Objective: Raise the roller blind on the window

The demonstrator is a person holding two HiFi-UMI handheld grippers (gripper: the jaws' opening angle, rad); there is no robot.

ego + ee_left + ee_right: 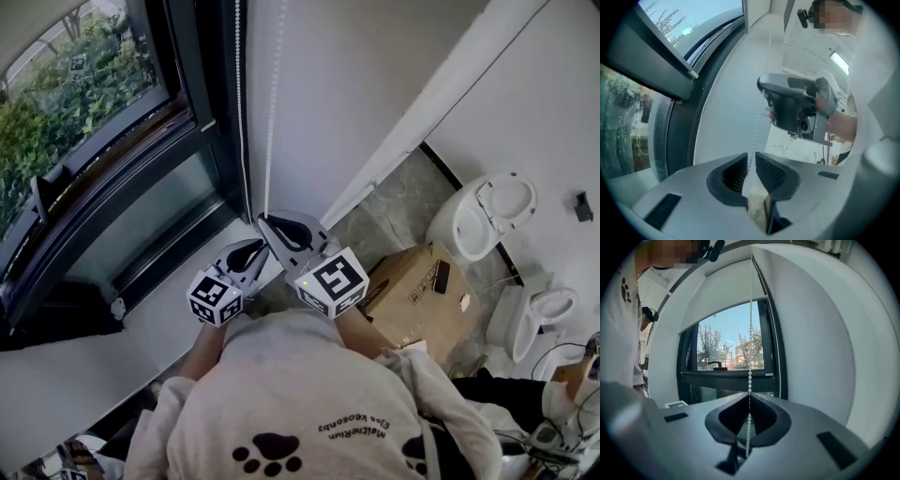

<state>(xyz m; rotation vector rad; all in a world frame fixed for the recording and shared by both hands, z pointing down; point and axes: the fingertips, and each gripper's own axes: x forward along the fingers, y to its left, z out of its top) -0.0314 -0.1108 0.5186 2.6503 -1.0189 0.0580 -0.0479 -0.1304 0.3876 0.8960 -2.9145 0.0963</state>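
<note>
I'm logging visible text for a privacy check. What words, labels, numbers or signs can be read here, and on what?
Shirt: two short lines of print, upside down, too small to read surely.
Cardboard box: small white label, too small to read.
Marker cubes: black-and-white square patterns, no letters.
No other text is legible.

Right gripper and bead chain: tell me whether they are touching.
Touching. The right gripper view shows the right gripper with jaws shut on the bead chain, which runs up from between the tips.
</note>
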